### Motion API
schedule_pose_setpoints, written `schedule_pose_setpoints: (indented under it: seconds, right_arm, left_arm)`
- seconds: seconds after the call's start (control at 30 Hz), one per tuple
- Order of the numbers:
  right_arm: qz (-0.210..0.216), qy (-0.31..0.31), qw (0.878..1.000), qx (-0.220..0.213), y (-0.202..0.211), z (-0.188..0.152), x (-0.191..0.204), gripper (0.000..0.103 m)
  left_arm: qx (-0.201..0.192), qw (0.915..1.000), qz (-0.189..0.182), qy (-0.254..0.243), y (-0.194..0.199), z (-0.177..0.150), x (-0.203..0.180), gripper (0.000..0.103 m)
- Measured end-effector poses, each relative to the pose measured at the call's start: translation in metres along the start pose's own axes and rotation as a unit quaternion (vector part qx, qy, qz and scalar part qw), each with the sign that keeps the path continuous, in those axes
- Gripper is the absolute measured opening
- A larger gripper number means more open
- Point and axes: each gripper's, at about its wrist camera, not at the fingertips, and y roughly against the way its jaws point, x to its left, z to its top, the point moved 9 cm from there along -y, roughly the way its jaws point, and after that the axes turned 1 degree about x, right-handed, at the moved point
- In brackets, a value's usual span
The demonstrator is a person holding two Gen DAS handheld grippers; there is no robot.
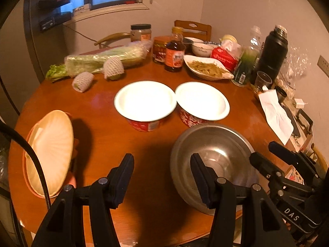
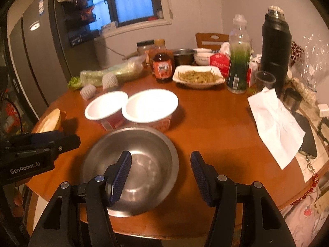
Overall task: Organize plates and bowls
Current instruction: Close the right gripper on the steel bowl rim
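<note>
A steel bowl (image 1: 213,154) (image 2: 141,164) sits near the table's front edge. Two white-lined red bowls (image 1: 145,103) (image 1: 202,100) stand side by side behind it; they also show in the right wrist view (image 2: 107,107) (image 2: 152,105). A cream shell-shaped plate (image 1: 51,150) on an orange plate lies at the left edge. My left gripper (image 1: 162,177) is open and empty, its right finger over the steel bowl's left rim. My right gripper (image 2: 160,175) is open and empty, straddling the steel bowl's right rim; it shows at the right in the left wrist view (image 1: 267,156).
The back of the round wooden table (image 2: 216,123) holds a dish of food (image 2: 198,76), sauce bottles (image 2: 162,65), jars, wrapped vegetables (image 1: 102,59), small bowls, a tissue pack, a green bottle (image 2: 238,61), a black flask (image 2: 275,47) and a white paper (image 2: 275,123).
</note>
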Motion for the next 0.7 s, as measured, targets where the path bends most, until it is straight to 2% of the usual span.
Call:
schedule_pose_setpoints:
  seconds: [0.53, 0.7]
  right_arm:
    - [0.008, 0.001, 0.999, 0.043, -0.028, -0.021, -0.006, 0.061]
    - [0.004, 0.000, 0.999, 0.045, -0.033, -0.022, -0.010, 0.051]
  left_arm:
    - [0.033, 0.9994, -0.003, -0.014, -0.030, -0.013, -0.013, 0.057]
    - [0.041, 0.9990, -0.006, -0.015, -0.037, -0.014, -0.013, 0.057]
